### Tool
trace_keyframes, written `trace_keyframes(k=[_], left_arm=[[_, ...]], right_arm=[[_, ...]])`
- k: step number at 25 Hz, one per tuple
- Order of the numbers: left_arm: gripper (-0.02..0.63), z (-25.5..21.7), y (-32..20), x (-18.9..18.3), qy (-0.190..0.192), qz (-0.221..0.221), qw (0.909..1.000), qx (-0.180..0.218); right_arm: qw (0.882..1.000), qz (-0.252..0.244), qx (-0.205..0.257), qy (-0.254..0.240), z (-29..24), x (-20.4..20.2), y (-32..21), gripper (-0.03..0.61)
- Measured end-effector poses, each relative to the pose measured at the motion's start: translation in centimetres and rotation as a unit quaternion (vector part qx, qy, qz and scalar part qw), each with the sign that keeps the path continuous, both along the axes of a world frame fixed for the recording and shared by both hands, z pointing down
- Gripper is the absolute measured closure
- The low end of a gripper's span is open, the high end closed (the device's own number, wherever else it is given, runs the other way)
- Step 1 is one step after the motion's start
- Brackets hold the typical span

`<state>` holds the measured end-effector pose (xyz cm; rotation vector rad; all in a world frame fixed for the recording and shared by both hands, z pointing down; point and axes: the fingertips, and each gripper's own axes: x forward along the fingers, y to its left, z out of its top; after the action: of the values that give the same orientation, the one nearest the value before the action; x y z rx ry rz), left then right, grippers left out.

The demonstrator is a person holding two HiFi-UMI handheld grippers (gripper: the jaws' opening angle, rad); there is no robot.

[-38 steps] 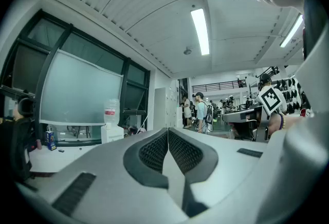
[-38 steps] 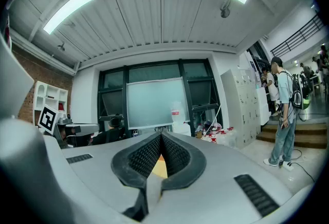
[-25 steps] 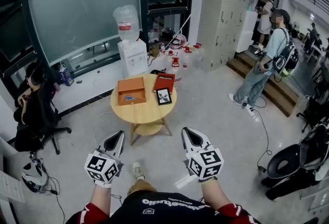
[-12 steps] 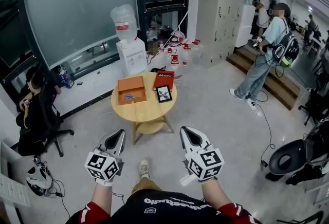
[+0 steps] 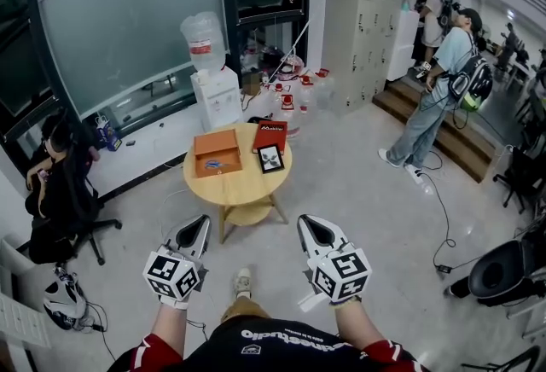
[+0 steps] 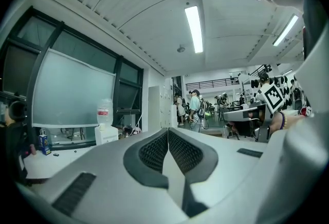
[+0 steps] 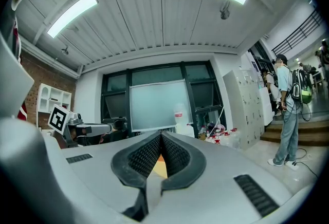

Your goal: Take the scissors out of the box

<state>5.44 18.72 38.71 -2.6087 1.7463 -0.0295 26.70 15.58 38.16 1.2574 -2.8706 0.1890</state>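
An open orange box [image 5: 217,153] lies on the left part of a round wooden table [image 5: 243,186], well ahead of me. Something blue, apparently the scissors [image 5: 213,163], lies inside it. Beside the box lie a red lid or book [image 5: 271,136] and a small black-framed picture [image 5: 271,159]. My left gripper [image 5: 198,222] and right gripper [image 5: 305,220] are held level in front of my body, short of the table and touching nothing. The left gripper [image 6: 168,129] has its pads pressed together with nothing between them. The right gripper [image 7: 161,134] has its tips meeting, also with nothing between them.
A water dispenser [image 5: 218,94] stands behind the table. A person sits on an office chair [image 5: 60,191] at the left, and a helmet [image 5: 61,297] lies on the floor. A person with a backpack [image 5: 437,101] stands by steps at the right. A black chair [image 5: 505,273] is at right.
The head view has shifted slightly. Both grippers keep their places and stay shut. The standing person at the right has shifted a little.
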Motion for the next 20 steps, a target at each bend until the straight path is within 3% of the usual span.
trace_keyframes(k=[20], left_arm=[[0.592, 1.5, -1.4, -3.2, 0.007, -0.023, 0.9997, -0.01]], right_arm=[[0.999, -0.031, -0.014, 0.01, 0.6, -3.3, -2.5, 0.551]])
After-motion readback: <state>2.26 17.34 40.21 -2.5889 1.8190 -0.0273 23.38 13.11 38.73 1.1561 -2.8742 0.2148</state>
